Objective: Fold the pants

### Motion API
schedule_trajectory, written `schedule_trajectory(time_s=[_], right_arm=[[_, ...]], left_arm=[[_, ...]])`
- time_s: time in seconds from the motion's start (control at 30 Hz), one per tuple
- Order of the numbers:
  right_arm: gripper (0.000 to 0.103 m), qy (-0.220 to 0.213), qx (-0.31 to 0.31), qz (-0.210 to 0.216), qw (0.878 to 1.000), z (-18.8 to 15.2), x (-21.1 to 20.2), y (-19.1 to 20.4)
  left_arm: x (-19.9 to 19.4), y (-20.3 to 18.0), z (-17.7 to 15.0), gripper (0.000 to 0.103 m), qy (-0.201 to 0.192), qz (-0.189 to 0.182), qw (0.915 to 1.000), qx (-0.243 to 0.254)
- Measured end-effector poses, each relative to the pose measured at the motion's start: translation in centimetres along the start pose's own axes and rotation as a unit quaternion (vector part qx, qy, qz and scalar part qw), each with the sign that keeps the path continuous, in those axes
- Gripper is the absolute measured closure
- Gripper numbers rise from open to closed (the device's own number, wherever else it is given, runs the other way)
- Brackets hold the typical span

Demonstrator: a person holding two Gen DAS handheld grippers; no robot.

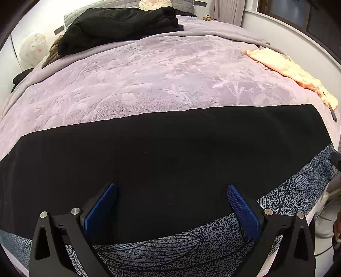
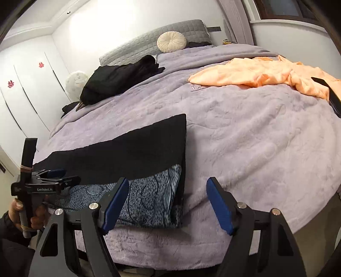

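Room: a bedroom with white walls and white wardrobe doors (image 2: 23,100); the work surface is a bed under a lilac plush embossed blanket (image 1: 149,74).
Left wrist view, pants: the black pants with a blue-grey leaf-print panel (image 1: 170,153) lie flat across the near edge of the blanket, the printed part nearest the camera.
Left wrist view, tool: the left gripper (image 1: 172,204) hangs over the black cloth, its blue pads well apart and nothing clamped between them.
Left wrist view, far things: a heap of black clothes (image 1: 119,23) sits near the grey quilted headboard (image 1: 183,4); a crumpled peach garment (image 1: 292,70) lies at the right edge.
Right wrist view, pants: the same pants reach in from the left, their squared end on the blanket.
Right wrist view, tool: the right gripper (image 2: 168,204) has its jaws spread; the left pad overlaps the printed corner, and whether it touches I cannot tell.
Right wrist view, hand: a hand (image 2: 23,215) grips the other gripper's handle at lower left.
Right wrist view, far things: a round cream pleated cushion (image 2: 171,41) leans on the headboard.
Containers: cannot tell of any.
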State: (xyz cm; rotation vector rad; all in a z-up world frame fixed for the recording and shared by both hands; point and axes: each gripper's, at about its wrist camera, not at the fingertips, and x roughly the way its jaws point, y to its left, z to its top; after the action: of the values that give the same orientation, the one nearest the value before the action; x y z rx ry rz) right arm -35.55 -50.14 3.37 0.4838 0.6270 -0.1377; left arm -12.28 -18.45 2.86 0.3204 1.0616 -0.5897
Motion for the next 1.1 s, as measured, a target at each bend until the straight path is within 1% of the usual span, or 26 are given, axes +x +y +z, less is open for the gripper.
schedule_trajectory(time_s=[0.07,0.13,0.2,0.3,0.43,0.53,0.57,0.6,0.67,0.77,0.87,0.9,0.97,1.1], right_arm=[[0.023,0.029,0.002,0.015,0.999,0.0,1.6,-0.7],[0.022,0.029,0.001,0.037,0.999,-0.2,1.8,-0.6],[0.022,0.036,-0.003,0.079,0.996,-0.9,1.7,0.2],[0.022,0.024,-0.034,0.068,0.997,-2.0,1.4,1.6],[0.021,0.005,-0.001,0.095,0.995,-1.3,1.9,0.6],[0.021,-0.020,0.009,0.089,0.996,0.5,3.2,0.2],[0.021,-0.020,0.009,0.090,0.996,0.9,4.0,0.0],[0.018,-0.010,0.009,0.097,0.995,1.2,4.8,-0.2],[0.017,0.001,0.005,0.104,0.995,1.7,5.6,-0.3],[0.017,0.014,-0.011,0.119,0.993,1.3,4.9,0.1],[0.017,0.028,-0.012,0.153,0.988,-0.2,3.7,0.6],[0.017,0.033,-0.018,0.158,0.987,-0.7,3.5,0.9],[0.017,0.030,-0.026,0.154,0.987,-1.2,3.2,1.4],[0.017,0.017,-0.007,0.174,0.985,0.1,4.2,2.4]], left_arm=[[0.1,0.0,0.1,0.000,0.002,0.001,1.0000,-0.004],[0.1,0.0,0.2,0.000,0.002,0.003,1.0000,-0.006],[0.2,0.0,0.2,0.000,0.001,0.006,0.9999,-0.009],[0.3,-0.2,0.2,0.000,-0.001,0.014,0.9998,-0.013],[0.5,-0.2,0.3,0.000,-0.002,0.020,0.9996,-0.017],[0.5,-0.2,0.3,0.000,-0.001,0.020,0.9996,-0.018],[0.5,-0.2,0.3,0.000,-0.001,0.020,0.9996,-0.018],[0.5,-0.2,0.3,0.000,-0.001,0.021,0.9996,-0.018],[0.4,-0.2,0.3,0.000,-0.002,0.021,0.9996,-0.018],[0.4,-0.3,0.3,0.000,-0.004,0.021,0.9996,-0.019],[0.4,-0.2,0.2,0.000,-0.007,0.023,0.9995,-0.020],[0.5,-0.3,0.2,0.000,-0.007,0.024,0.9995,-0.021],[0.5,-0.3,0.2,0.000,-0.008,0.027,0.9993,-0.023],[0.5,-0.3,0.3,0.000,-0.008,0.029,0.9992,-0.026]])
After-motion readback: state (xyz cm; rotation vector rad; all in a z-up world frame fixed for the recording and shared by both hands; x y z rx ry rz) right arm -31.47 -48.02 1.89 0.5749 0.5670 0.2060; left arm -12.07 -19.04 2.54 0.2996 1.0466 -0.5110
